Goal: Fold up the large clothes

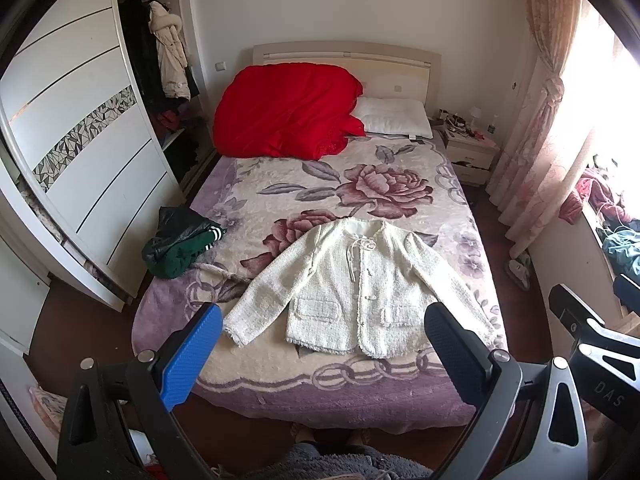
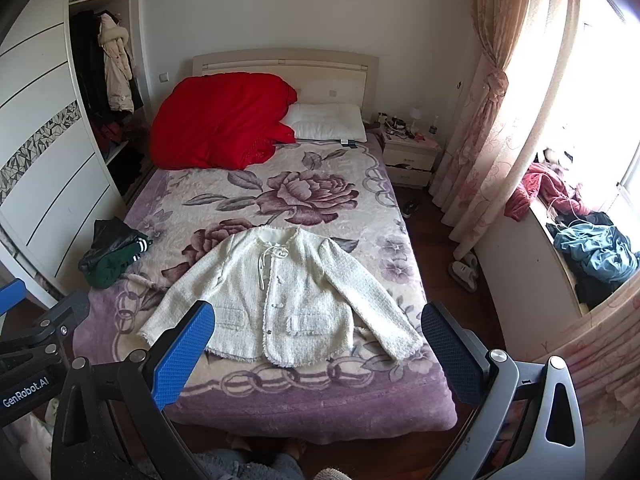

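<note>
Left wrist view, going left to right: a white sliding-door wardrobe (image 1: 80,152) stands beside the bed (image 1: 320,392), with coats hanging in its open section. At the bed's left edge lies a crumpled dark green and black garment (image 1: 180,248). At the head of the bed sit a red quilt (image 1: 286,110) and, just to its right, a white pillow (image 1: 394,116). The white tweed jacket (image 1: 356,288) lies flat, front up, on the floral blanket near the foot of the bed, sleeves angled outward and its buttoned front closed (a tie cord hangs at the neckline). Beyond the bed's far right corner is a cluttered nightstand (image 1: 470,152), then a pink tied-back curtain (image 1: 548,112) by the bright window.

The left gripper (image 1: 324,350) hovers over the foot of the bed with its fingers spread wide, holding nothing. The right gripper (image 2: 318,350) is likewise spread wide and empty, hanging above the jacket's hem. Neither touches the jacket. In the right wrist view a heap of blue clothing (image 2: 596,252) rests on the window ledge at far right.
</note>
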The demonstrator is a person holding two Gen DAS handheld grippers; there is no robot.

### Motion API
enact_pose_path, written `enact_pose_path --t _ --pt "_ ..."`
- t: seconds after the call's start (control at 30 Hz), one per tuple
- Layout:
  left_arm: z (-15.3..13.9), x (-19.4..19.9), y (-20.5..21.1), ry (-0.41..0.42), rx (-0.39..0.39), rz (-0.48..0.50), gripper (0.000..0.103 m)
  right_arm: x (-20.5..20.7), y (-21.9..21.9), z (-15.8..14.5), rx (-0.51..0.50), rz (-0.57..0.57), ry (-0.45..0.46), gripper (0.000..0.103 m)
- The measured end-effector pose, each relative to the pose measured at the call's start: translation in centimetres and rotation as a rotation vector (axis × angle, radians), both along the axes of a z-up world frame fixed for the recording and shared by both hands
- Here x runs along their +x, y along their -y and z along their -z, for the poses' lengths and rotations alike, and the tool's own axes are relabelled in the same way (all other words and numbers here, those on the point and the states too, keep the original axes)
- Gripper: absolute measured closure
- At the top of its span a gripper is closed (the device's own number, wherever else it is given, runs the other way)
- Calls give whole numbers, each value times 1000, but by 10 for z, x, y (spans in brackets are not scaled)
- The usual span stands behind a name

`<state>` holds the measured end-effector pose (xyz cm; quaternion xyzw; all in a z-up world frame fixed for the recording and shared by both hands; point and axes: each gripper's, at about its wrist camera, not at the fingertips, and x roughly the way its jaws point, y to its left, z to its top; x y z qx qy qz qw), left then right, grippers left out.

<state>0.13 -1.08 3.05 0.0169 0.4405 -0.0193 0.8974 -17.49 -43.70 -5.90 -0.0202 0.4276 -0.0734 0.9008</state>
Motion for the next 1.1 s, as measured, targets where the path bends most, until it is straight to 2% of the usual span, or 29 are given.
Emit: enact_pose_path --t 0.13,0.3,0.37,0.43,0.53,1.1 --pt "0 -1 3 4 -2 0 0 -1 1 3 2 0 1 0" --pt "-1 0 1 5 -9 1 0 7 -2 -17 0 -4 4 0" --pt "-1 0 1 7 -9 -1 0 5 -3 -14 -1 -5 5 0" --pt "-2 1 -1 8 -11 1 0 4 -7 -32 -3 -8 7 0" --pt "-1 0 -1 10 -13 0 0 4 -9 -37 -3 -9 9 0" --pt "-6 0 -16 17 -25 -4 0 3 -14 -37 -3 -10 20 0"
